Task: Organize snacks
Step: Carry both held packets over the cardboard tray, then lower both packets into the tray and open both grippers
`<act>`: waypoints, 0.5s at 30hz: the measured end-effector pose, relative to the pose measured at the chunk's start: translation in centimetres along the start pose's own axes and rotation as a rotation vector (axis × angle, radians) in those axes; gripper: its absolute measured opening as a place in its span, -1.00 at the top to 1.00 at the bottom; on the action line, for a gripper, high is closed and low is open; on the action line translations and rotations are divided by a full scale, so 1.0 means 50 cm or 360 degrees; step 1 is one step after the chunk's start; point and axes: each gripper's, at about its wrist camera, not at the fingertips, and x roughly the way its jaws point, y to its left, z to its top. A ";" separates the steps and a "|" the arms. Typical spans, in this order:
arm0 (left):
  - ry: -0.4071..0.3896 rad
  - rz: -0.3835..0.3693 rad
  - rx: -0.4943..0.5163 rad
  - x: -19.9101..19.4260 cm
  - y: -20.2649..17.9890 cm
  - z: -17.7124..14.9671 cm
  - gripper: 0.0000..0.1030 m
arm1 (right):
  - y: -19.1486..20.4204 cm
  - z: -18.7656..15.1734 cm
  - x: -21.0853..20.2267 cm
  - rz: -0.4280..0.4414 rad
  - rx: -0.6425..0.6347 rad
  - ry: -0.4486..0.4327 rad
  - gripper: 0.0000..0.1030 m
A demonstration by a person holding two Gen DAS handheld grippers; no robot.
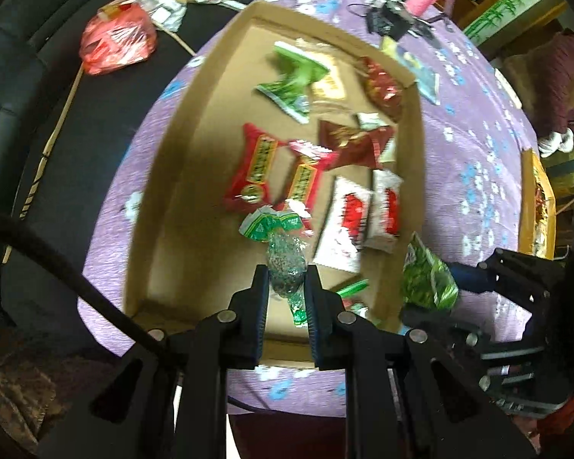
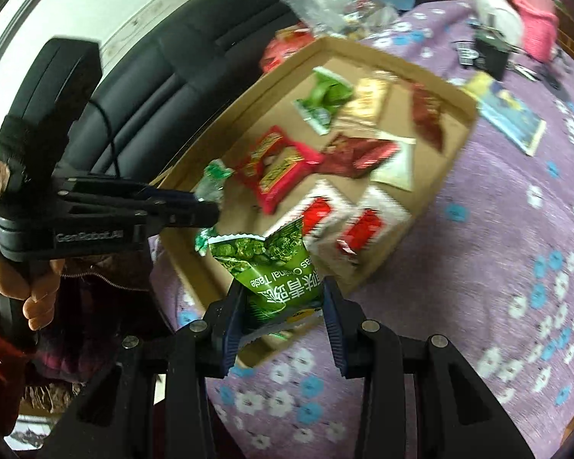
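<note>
Our left gripper (image 1: 287, 279) clamps a small green sweet (image 1: 285, 267) and our right gripper (image 2: 283, 298) a green pea packet (image 2: 275, 267), both over the cardboard box (image 1: 195, 88), so next we lower and release them among matching snacks.

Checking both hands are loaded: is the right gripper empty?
No, the right gripper is closed on a green snack packet, held between its fingers above the cardboard box.

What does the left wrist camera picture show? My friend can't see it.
The left gripper holds a small green candy above a cardboard box of snack packets. The box sits on a purple flowered cloth, and the right gripper holds a green snack bag nearby.
</note>
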 end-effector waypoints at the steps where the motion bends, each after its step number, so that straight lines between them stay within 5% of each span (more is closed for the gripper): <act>1: 0.0004 0.0009 -0.0010 0.002 0.009 0.000 0.61 | 0.006 0.002 0.006 0.0005 -0.0012 0.0008 0.26; 15: 0.0057 0.0084 0.0027 0.035 0.038 0.010 0.61 | 0.060 0.020 0.094 0.0025 -0.0041 0.0129 0.26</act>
